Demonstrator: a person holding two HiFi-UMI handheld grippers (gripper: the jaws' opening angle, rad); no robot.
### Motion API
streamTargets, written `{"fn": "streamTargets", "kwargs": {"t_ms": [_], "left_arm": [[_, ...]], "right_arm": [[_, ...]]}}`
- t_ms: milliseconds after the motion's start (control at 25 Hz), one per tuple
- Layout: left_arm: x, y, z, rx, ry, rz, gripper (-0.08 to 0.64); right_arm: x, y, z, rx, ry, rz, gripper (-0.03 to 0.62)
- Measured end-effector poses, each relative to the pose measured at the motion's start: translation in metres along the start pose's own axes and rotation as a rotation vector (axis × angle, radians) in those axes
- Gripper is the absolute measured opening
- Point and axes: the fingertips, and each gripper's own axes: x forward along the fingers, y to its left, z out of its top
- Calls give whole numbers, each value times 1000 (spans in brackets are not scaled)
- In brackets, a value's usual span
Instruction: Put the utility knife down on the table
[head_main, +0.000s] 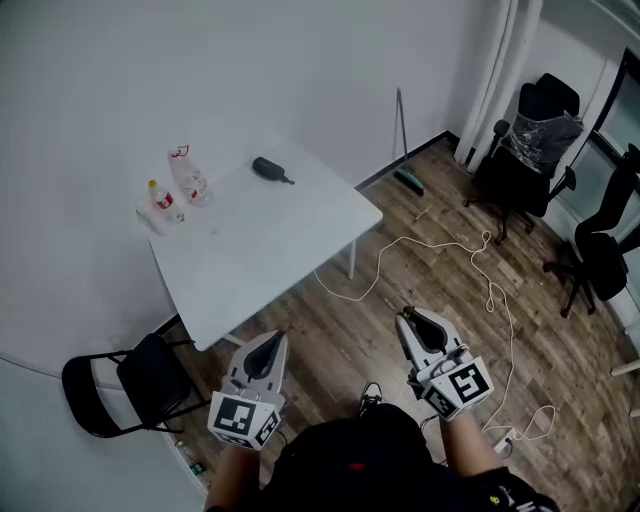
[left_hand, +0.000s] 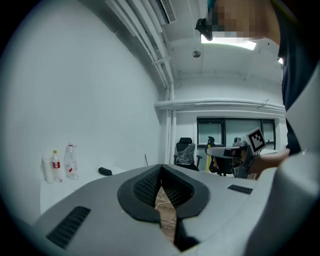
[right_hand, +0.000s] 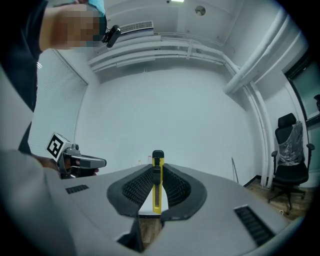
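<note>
Head view, counter (head_main: 290, 250): white, flat and smooth-topped on thin legs, well ahead of both grippers, with wood-plank floor between.
Head view, on the counter: two clear plastic bottles (head_main: 190, 178) by the far left corner. A dark oblong object (head_main: 270, 169) lies near the far edge.
Head view, left gripper (head_main: 270, 345) and right gripper (head_main: 412, 320): grey moulded shells, held low near the body and well short of the counter.
Left gripper view, jaws: ribbed black pads closed tip to tip, with nothing between them.
Right gripper view, jaws: closed on the utility knife (right_hand: 157, 187), pinching its flat sides about mid-length.
Right gripper view, knife: slim yellow plastic body with a black slider and cap, standing upright between the pads. No blade shows.
Handling: probably light, stiff and slick-sided, so the ribbed pads on its flat sides suit it. It is best laid flat on a bare part of the counter, as on end it would likely topple.
</note>
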Motion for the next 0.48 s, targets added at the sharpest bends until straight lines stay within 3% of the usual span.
{"fn": "streamTargets", "kwargs": {"t_ms": [200,480], "left_arm": [[54,-5,6,-12,26,72,23],[98,-5,-1,-35,97,165,23]], "right_arm": [[19,-67,-4,27,18,49,66],[46,-128,-25,99,51,117,66]]}}
